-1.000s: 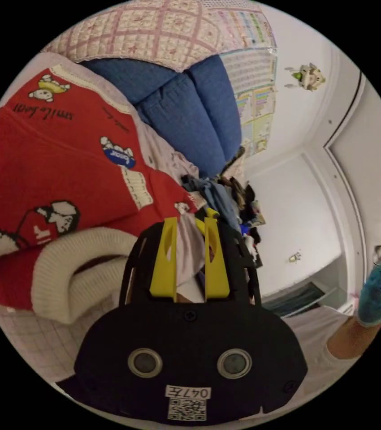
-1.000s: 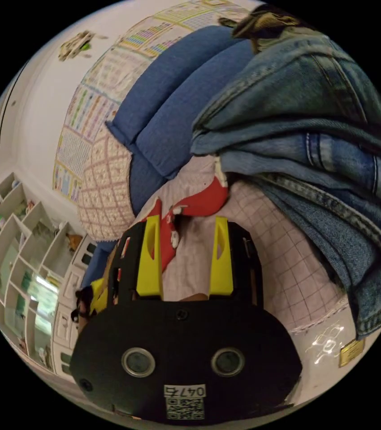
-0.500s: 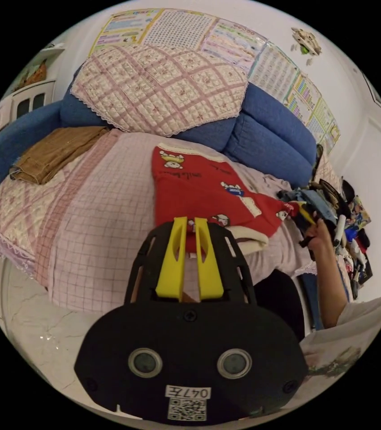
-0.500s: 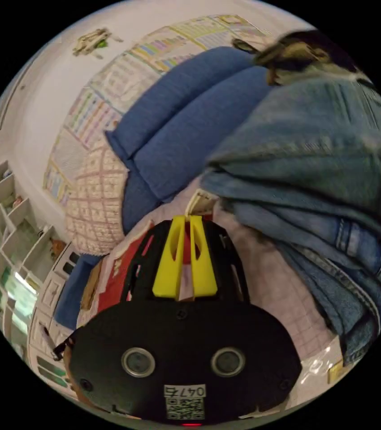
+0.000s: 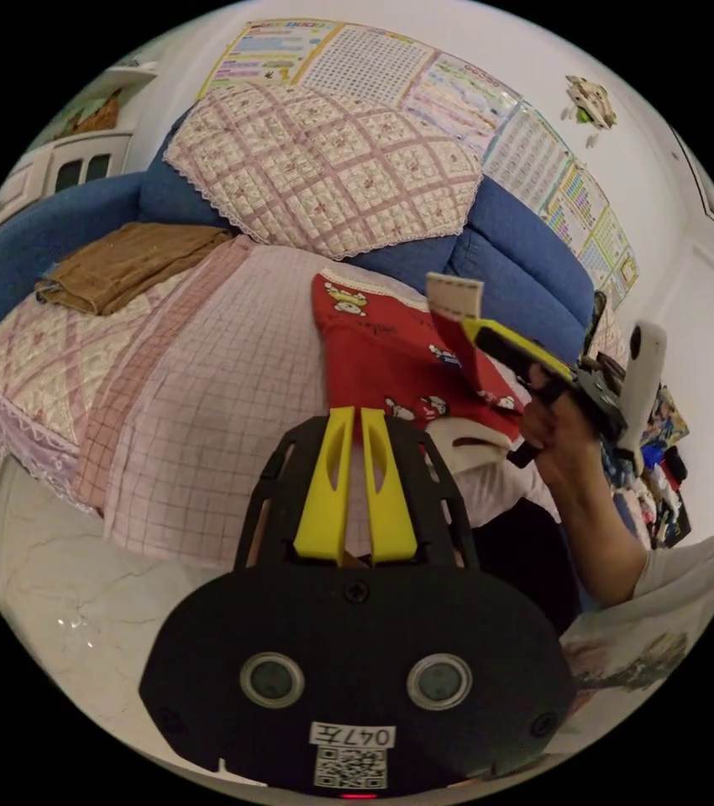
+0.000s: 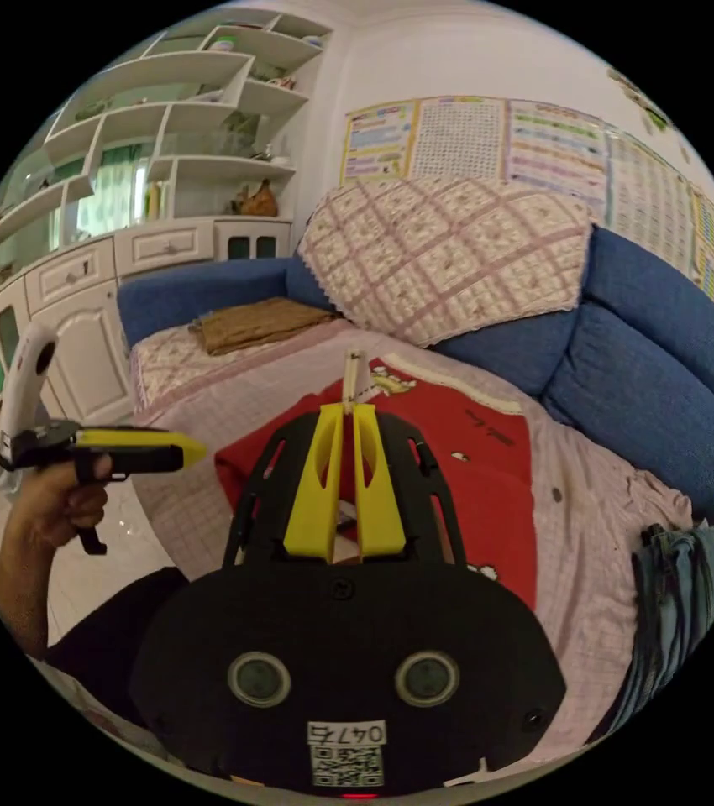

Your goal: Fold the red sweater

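Note:
The red sweater (image 5: 382,361) with cartoon prints lies on the pink checked sofa cover (image 5: 223,403). My right gripper (image 6: 349,411) is shut on the sweater's cream sleeve cuff (image 6: 355,376). It holds the sleeve up over the red body (image 6: 466,478). In the left gripper view the right gripper (image 5: 470,323) hangs above the sweater with the cuff (image 5: 454,295) sticking out of its jaws, held by a hand (image 5: 559,428). My left gripper (image 5: 349,416) is shut on nothing, back from the sweater's near edge. The left gripper (image 6: 193,451) also shows side-on at the left of the right gripper view.
A folded brown garment (image 5: 122,264) lies at the sofa's far end. A quilted cover (image 6: 449,243) drapes the blue backrest (image 6: 651,353). Folded jeans (image 6: 676,579) sit beside the sweater. White shelves and cabinets (image 6: 155,168) stand beyond. Marble floor (image 5: 46,554) lies in front of the sofa.
The right gripper shut on the sleeve cuff beside the jeans and lifted it over the sweater. The left gripper shut and drew back from the sweater. Both cameras swung widely.

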`<action>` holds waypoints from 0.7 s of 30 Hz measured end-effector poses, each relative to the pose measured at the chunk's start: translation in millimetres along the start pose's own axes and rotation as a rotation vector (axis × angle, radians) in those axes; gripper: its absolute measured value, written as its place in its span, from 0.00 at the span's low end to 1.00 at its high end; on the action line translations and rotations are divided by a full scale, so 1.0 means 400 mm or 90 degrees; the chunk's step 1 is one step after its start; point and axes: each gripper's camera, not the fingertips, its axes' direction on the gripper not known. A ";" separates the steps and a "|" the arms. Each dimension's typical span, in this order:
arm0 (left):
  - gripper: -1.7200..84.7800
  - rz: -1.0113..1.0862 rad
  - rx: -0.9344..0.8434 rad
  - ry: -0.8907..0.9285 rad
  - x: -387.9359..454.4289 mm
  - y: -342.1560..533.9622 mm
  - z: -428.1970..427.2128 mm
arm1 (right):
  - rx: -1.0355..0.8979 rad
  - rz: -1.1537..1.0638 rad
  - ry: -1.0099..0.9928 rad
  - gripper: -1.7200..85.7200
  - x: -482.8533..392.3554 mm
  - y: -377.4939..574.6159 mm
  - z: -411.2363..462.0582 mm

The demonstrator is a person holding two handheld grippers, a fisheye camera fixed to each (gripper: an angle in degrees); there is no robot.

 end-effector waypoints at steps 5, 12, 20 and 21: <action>0.05 0.115 0.043 -0.032 -0.041 0.138 0.012 | -0.082 -0.047 -0.066 0.03 -0.109 -0.190 0.088; 0.11 0.308 -0.013 -0.096 -0.069 0.283 0.065 | -0.068 -0.016 -0.268 0.10 -0.029 -0.384 -0.025; 0.16 0.682 -0.061 -0.282 -0.086 0.519 0.205 | -0.032 -0.173 -0.102 0.15 -0.012 -0.426 -0.351; 0.17 0.694 -0.071 -0.290 -0.091 0.533 0.224 | -0.037 -0.192 -0.080 0.15 -0.035 -0.426 -0.363</action>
